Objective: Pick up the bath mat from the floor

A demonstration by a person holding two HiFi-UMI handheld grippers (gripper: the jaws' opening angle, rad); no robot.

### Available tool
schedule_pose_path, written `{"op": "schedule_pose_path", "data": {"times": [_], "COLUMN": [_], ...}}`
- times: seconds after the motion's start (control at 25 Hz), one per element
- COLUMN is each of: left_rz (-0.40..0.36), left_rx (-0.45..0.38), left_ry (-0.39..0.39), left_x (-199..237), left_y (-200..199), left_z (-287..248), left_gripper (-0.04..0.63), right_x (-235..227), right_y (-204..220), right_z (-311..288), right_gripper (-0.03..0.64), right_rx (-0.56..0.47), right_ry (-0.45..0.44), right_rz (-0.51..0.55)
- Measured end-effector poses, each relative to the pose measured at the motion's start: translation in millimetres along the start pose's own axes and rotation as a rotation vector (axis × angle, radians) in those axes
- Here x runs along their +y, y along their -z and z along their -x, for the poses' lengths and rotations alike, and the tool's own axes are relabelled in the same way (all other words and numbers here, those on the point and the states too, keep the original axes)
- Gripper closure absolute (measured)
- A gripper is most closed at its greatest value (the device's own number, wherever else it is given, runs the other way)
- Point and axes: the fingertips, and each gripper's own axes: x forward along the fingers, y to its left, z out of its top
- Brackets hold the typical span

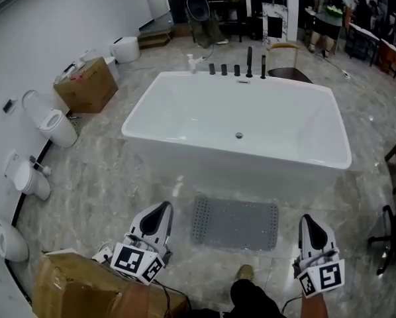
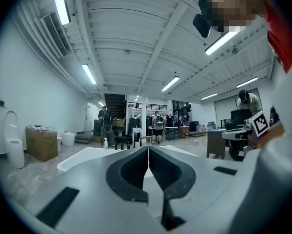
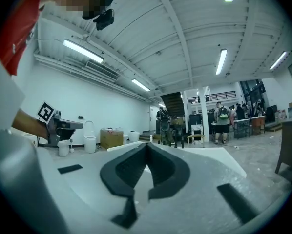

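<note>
The left gripper (image 2: 148,150) points level across the room, its dark jaws pressed together with nothing between them. Past their tips lies a white tub (image 2: 82,158) with dark taps (image 2: 121,144) on its far rim. A box (image 2: 41,144) and a toilet (image 2: 14,151) stand by the left wall. People (image 2: 157,126) stand far back. The right gripper (image 2: 229,136) shows at right.

left gripper (image 1: 163,208), right gripper (image 1: 308,219) — white, black pads (image 2: 131,172) | marker cubes (image 1: 137,262) | red clothing (image 3: 19,33)
</note>
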Motion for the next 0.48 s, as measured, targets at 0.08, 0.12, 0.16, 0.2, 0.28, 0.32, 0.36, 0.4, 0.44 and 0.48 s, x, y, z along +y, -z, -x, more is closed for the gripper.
{"op": "schedule_pose_path", "data": {"times": [0.08, 0.12, 0.16, 0.2, 0.28, 0.32, 0.36, 0.4, 0.44, 0.48], "left_rz": [-0.006, -0.008, -0.009, -0.007, 0.005, 0.013, 0.020, 0.027, 0.033, 0.040], "left_rx": [0.028, 0.043, 0.057, 0.068, 0.093, 0.112, 0.137, 0.163, 0.191, 0.217], "left_ry": [-0.016, -0.027, -0.038, -0.046, -0.055, -0.062, -0.070, -0.080, -0.091, -0.099], "left_x": [-3, -3, -2, 0, 6, 10, 13, 17, 20, 24], "left_y": [12, 19, 28, 39, 63, 74, 85, 96, 107, 119], "left_z": [-25, -36, -46, -54, -69, -75, -80, -86, -91, -95], "left_gripper": [0.584, 0.584, 0.584, 0.584, 0.584, 0.583, 0.583, 0.583, 0.583, 0.583], "right_x": [-25, -36, -45, -53, -66, -70, -74, -77, -80, -83], "right_y": [13, 20, 28, 36, 55, 64, 74, 85, 96, 108], "right_z": [-16, -23, -31, -38, -50, -56, -61, -67, -72, -77], "right_gripper": [0.614, 0.614, 0.614, 0.614, 0.612, 0.613, 0.612, 0.612, 0.612, 0.612], "right_rx": [0.017, 0.026, 0.037, 0.050, 0.081, 0.097, 0.114, 0.132, 0.152, 0.172], "right_ry": [0.000, -0.001, -0.003, -0.006, -0.010, -0.011, -0.011, -0.010, -0.007, -0.003], "right_rz": [-0.013, -0.017, -0.021, -0.025, -0.038, -0.047, -0.056, -0.066, -0.076, -0.086]}}
